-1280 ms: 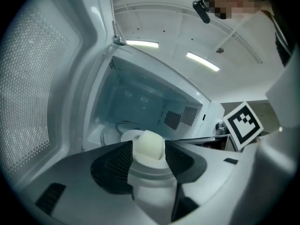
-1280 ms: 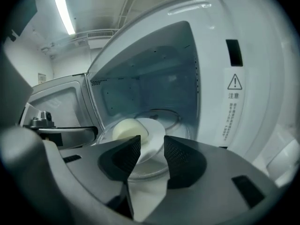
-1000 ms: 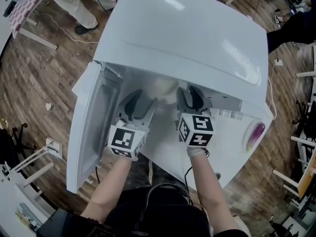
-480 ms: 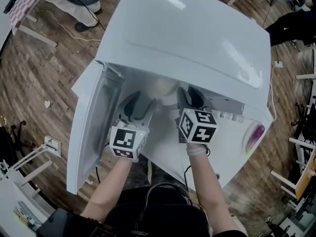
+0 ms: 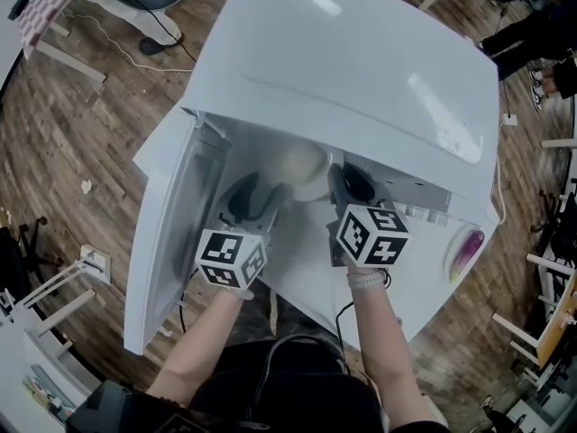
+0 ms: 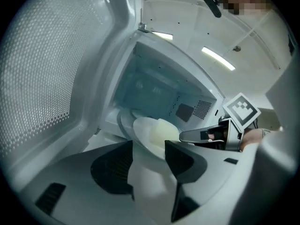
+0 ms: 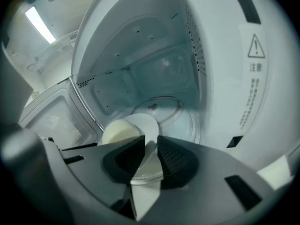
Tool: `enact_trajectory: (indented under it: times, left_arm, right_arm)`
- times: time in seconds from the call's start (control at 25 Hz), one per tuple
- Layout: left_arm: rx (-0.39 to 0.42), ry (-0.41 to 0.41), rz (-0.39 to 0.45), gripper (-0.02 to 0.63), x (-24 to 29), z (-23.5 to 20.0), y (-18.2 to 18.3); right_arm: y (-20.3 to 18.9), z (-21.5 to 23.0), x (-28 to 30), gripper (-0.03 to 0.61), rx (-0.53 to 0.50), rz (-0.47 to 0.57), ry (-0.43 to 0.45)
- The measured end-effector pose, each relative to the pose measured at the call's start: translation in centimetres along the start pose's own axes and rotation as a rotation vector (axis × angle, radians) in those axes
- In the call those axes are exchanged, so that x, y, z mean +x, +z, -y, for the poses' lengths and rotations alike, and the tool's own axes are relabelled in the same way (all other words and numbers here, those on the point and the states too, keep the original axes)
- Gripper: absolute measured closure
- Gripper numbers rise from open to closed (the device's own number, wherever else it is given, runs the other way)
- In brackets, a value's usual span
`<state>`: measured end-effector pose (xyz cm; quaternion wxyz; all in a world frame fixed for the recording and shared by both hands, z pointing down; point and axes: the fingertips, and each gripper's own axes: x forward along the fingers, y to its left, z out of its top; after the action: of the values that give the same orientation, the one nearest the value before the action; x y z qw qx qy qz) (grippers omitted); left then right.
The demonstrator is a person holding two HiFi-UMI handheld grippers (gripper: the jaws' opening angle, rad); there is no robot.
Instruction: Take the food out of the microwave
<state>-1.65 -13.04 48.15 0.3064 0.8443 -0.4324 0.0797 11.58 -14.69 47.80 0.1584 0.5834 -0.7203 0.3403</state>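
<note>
Head view: our left tool (image 5: pixel 261 197) and right tool (image 5: pixel 347 183) reach into the white microwave (image 5: pixel 361 70). Its door (image 5: pixel 167 233) hangs open at left, and the plate (image 5: pixel 314 189) of pale food (image 5: pixel 299 159) sits just inside. Left gripper view: the left tool stands open, the plate's rim between its jaws. Right gripper view: the right tool's jaws have just been closing and now pinch the plate's near rim, above the glass turntable (image 7: pixel 176 110).
</note>
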Motion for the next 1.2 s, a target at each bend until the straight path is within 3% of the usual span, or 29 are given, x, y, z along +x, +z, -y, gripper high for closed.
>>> enact_trajectory:
  times: [0.56, 0.8, 0.92, 1.2]
  left_arm:
    - [-0.221, -0.081, -0.051, 0.408, 0.1, 1.0, -1.7]
    - [-0.374, -0.135, -0.038, 0.41, 0.0, 1.7, -2.5]
    - [-0.414, -0.153, -0.008, 0.472, -0.2, 1.7, -2.1]
    - [-0.485, -0.174, 0.012, 0.524, -0.6, 1.5, -2.0]
  right_arm:
    - [-1.0, 0.1, -1.5, 0.492, 0.054, 0.013, 0.035]
    - [-1.1, 0.3, -2.1, 0.492, 0.057, 0.035, 0.035]
    - [-1.2, 0.3, -2.2, 0.492, 0.06, 0.043, 0.037]
    - [-1.2, 0.2, -2.5, 0.492, 0.065, 0.064, 0.042]
